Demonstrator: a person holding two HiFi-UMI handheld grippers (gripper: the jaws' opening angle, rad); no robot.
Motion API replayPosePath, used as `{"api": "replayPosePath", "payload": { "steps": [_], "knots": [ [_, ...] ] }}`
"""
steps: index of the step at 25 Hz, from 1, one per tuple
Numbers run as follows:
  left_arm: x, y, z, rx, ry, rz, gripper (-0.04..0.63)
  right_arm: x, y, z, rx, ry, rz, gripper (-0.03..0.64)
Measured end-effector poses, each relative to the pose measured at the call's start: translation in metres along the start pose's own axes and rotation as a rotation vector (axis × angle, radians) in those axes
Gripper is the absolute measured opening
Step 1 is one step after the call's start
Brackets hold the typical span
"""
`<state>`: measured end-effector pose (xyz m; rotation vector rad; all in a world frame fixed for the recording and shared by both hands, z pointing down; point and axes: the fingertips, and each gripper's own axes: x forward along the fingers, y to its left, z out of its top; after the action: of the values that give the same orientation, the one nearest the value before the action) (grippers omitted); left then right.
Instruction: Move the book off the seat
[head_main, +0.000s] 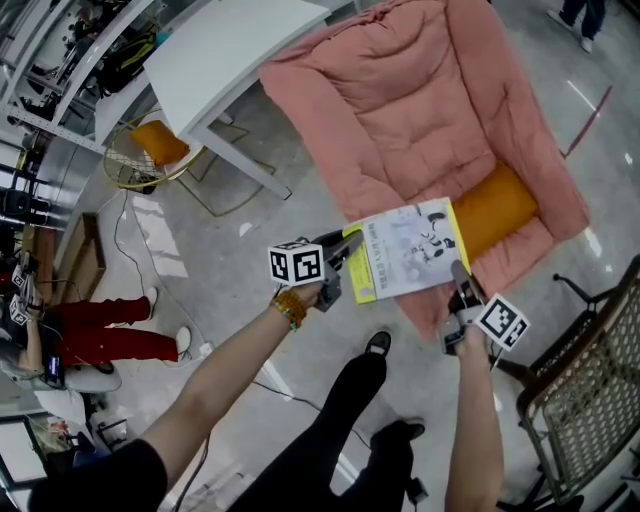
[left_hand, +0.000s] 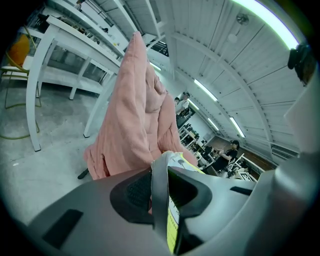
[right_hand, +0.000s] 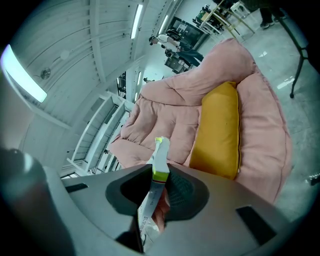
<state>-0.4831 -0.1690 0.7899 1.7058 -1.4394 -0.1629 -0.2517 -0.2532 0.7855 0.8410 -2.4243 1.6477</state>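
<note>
Book (head_main: 405, 250) is pinched by left gripper (head_main: 345, 246) and right gripper (head_main: 460, 282) over the pink seat (head_main: 420, 110), orange cushion (head_main: 495, 210) just beside.

Your right gripper (right_hand: 160, 172) has its two grey jaws closed on a thin white paper book with a yellow-green strip (right_hand: 159, 152). You see the book edge-on and nearly upright, and its top end stands out above the jaw tips. Behind the book lies a large pink quilted fabric seat (right_hand: 170, 112), which fills the middle of the view. A long mustard-yellow cushion (right_hand: 217, 132) rests on this seat, to the right of the book and apart from it. At the right edge there is a shiny grey floor (right_hand: 302, 115). At the left stand white metal frames (right_hand: 95, 142), and above them shines a bright ceiling lamp (right_hand: 22, 75).
</note>
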Motion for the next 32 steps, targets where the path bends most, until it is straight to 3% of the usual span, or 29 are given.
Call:
{"api": "replayPosePath", "payload": {
  "steps": [15, 32],
  "knots": [
    [0.006, -0.027, 0.011, 0.032, -0.012, -0.016, 0.072, -0.016, 0.004, 0.018, 0.023, -0.039, 0.029, 0.081],
    [0.048, -0.098, 0.015, 0.1, 0.026, -0.103, 0.072, -0.078, -0.013, 0.061, 0.031, -0.145, 0.013, 0.08]
  ]
}}
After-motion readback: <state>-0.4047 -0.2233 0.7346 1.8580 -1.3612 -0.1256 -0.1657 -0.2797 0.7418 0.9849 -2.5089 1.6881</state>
